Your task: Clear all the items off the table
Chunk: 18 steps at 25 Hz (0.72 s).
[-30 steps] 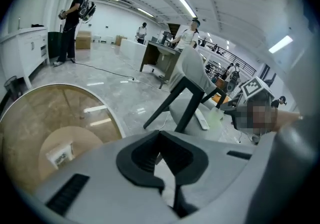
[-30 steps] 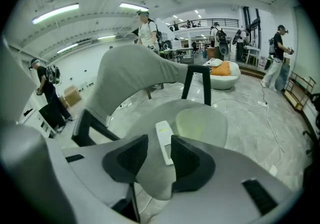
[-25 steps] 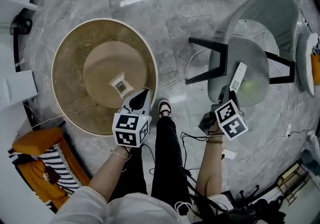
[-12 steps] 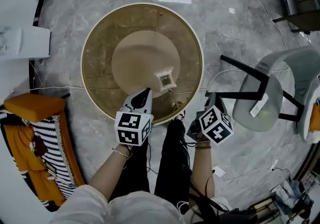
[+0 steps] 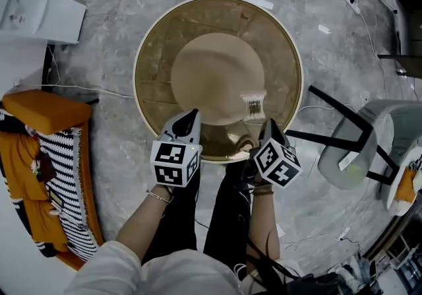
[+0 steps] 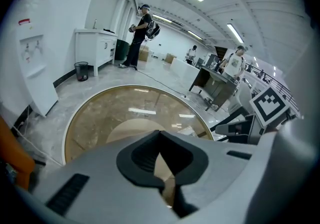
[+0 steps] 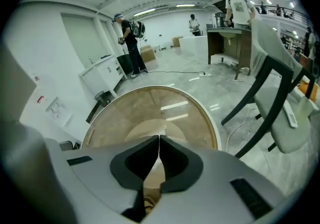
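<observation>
The round tabletop (image 5: 153,69) is brown-tinted glass with a pale rim; a tan circular base shows through its centre. One small square label-like piece (image 5: 253,107) with dark stripes lies flat on its right part. A slim white item (image 5: 348,160) rests on the grey chair (image 5: 333,163) seat, well apart from the tabletop.

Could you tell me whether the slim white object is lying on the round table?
No, the slim white object lies on the seat of the grey chair, off to the right of the round table.
</observation>
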Tool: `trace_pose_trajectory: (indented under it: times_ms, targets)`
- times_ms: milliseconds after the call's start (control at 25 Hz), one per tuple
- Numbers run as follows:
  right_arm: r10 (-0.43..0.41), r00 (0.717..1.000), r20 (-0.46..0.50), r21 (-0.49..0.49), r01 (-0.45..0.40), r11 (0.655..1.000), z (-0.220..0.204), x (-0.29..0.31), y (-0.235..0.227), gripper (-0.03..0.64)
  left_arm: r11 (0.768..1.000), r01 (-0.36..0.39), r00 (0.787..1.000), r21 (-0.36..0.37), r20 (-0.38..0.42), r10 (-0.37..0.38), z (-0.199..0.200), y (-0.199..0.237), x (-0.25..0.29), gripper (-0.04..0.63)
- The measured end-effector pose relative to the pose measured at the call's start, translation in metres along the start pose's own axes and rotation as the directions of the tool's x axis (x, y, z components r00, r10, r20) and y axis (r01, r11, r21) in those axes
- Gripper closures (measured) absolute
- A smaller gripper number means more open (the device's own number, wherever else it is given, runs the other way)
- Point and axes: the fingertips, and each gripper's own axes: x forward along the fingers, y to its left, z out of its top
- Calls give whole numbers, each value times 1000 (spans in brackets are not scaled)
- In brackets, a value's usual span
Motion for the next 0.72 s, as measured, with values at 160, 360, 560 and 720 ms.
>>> trace_pose_trajectory:
  times_ms: [160, 360, 560, 720]
  targets:
    - [41, 998, -37, -51, -43, 998, -6, 11, 19, 571, 999, -28, 1000, -33, 8, 28, -3, 22, -4, 588]
    - [71, 993, -91, -114, -81, 990, -12, 25, 29, 460, 996, -45, 999, -77, 16, 46, -7, 28, 0, 588]
    - [57, 987, -150, -192, -86, 978, -24, 47, 31, 377, 995, -45, 999, -90, 8, 46, -20, 31, 8, 588]
    - [26, 978, -207, -323, -94, 942, -36, 66, 31, 341, 993, -56, 998, -104, -9, 55, -32, 36, 14, 588]
